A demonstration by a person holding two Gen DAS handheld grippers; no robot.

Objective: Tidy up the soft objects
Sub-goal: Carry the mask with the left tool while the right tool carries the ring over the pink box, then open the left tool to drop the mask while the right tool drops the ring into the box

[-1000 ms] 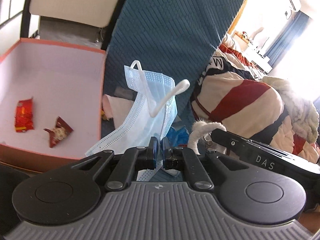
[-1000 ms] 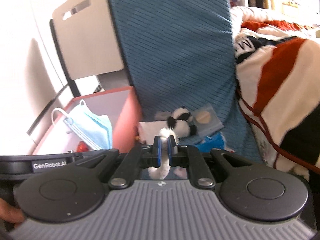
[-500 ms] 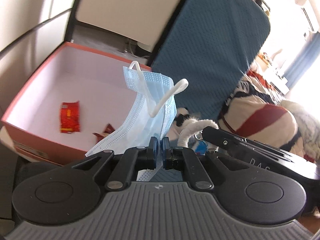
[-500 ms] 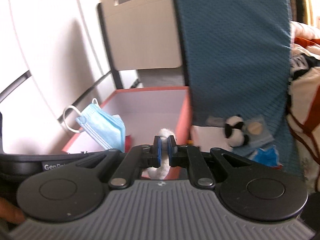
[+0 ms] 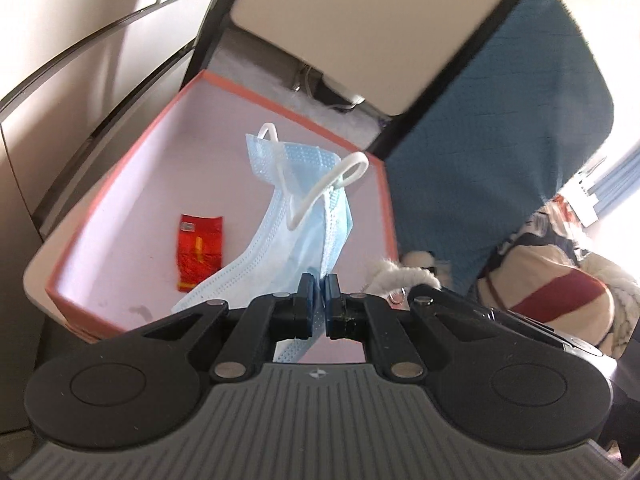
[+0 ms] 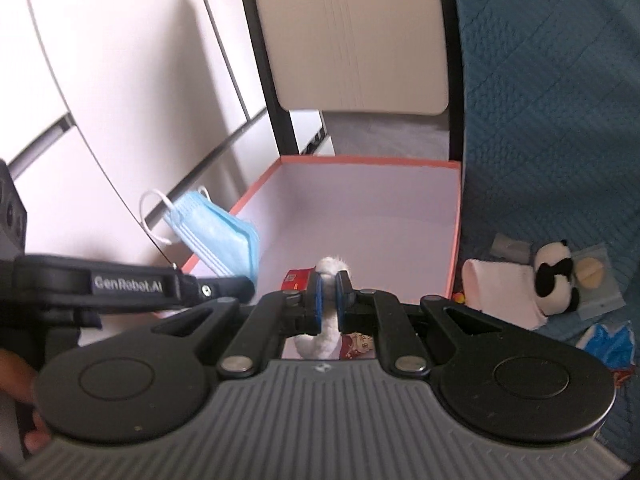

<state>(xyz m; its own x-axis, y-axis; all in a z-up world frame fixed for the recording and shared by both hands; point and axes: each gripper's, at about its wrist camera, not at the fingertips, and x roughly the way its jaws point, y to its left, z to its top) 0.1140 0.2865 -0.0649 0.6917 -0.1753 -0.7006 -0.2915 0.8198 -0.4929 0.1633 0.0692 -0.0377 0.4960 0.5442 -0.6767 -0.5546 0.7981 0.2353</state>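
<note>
1. Over the open box [image 5: 384,200], the left hand-held gripper [image 5: 319,294] is clamped on the lower edge of a blue face mask [image 5: 304,216], which stands up from the pads with its white ear loops [image 5: 320,192] at the top.
2. Beside it, the right hand-held gripper [image 6: 327,290] is closed on a white fluffy loop [image 6: 326,332], also above the box floor; in the left wrist view this fluffy piece [image 5: 400,278] shows just right of the mask.
3. On the pale floor of the box lies a red wrapper [image 5: 199,250], flat and apart from the mask.
4. Outside the box, against its right wall, a small panda toy [image 6: 554,276] rests on a white cloth [image 6: 500,294] on the blue quilted cover [image 6: 560,100].
5. Behind the box stands a chair [image 6: 352,40] with a beige back.
6. A striped red, cream and dark blanket [image 5: 548,296] lies at the far right in the left wrist view.
</note>
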